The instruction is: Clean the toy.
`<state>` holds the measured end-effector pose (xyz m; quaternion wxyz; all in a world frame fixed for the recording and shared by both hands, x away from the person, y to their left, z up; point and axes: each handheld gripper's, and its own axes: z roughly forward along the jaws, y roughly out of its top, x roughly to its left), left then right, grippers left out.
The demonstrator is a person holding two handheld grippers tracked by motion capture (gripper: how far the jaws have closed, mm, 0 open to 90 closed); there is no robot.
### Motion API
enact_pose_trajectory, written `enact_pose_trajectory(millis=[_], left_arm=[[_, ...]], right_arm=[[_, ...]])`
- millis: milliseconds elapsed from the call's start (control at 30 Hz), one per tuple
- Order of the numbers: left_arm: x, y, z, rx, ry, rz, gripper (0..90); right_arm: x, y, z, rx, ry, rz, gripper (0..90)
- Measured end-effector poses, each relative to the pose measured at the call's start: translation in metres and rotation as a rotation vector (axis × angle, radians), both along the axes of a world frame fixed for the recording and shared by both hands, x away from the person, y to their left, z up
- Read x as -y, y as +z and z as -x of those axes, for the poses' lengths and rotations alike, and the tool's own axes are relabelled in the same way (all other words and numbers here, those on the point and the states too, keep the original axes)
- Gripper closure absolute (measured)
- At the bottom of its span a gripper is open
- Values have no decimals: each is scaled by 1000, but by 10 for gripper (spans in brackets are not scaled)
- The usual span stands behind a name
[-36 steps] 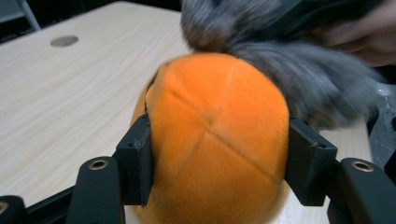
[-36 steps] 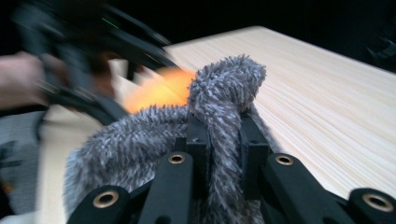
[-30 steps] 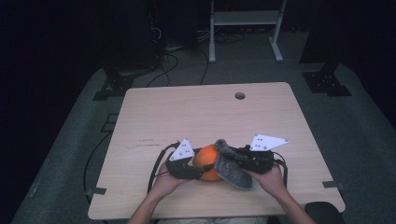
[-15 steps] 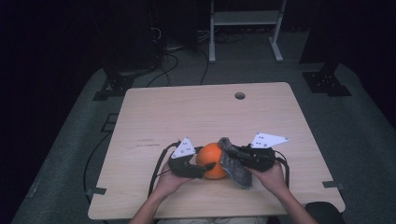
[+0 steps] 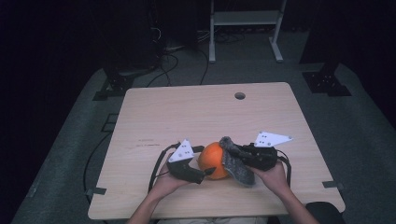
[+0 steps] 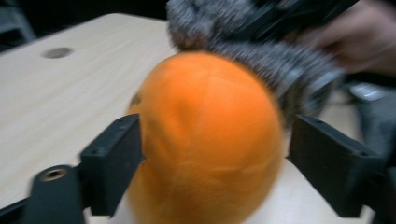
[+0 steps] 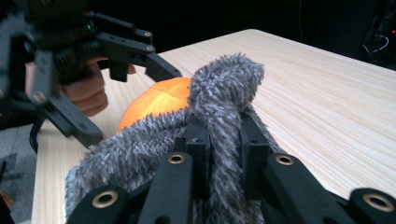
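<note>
High view: near the table's (image 5: 154, 116) front edge, our left gripper (image 5: 204, 163), jaws just opened, straddles the orange ball (image 5: 214, 160) without pressing. Our right gripper (image 5: 237, 156) pinches the grey cloth (image 5: 233, 162). Unheld, the ball may roll when wiped.

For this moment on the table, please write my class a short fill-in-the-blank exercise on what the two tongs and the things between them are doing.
1. The right tongs are shut on a fluffy grey ____.
2. The cloth drapes against a round ball coloured ____.
3. The left tongs have just been opening, with one jaw on either side of the ____.
4. The table has a round ____ near its far edge.

Missing words: cloth; orange; ball; hole
</note>
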<state>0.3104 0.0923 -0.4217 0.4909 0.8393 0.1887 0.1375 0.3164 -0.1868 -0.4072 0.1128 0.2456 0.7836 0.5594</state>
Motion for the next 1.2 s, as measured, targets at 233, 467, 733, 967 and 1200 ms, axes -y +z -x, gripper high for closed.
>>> enact_pose_trajectory(millis=[233,467,733,967,1200], left_arm=[[1,-6,-3,-39,-26,7,281],[1,4,1,-88,17,34,360],[3,-2,-2,-90,-28,7,179],[2,-3,-4,-82,23,17,347],[8,-6,-5,-99,35,41,364]], right_arm=[[0,0,0,4,10,7,773],[-7,12,14,78,58,-13,775],[2,2,1,27,-1,12,774],[2,4,2,36,-12,28,775],[-18,11,23,118,73,70,776]])
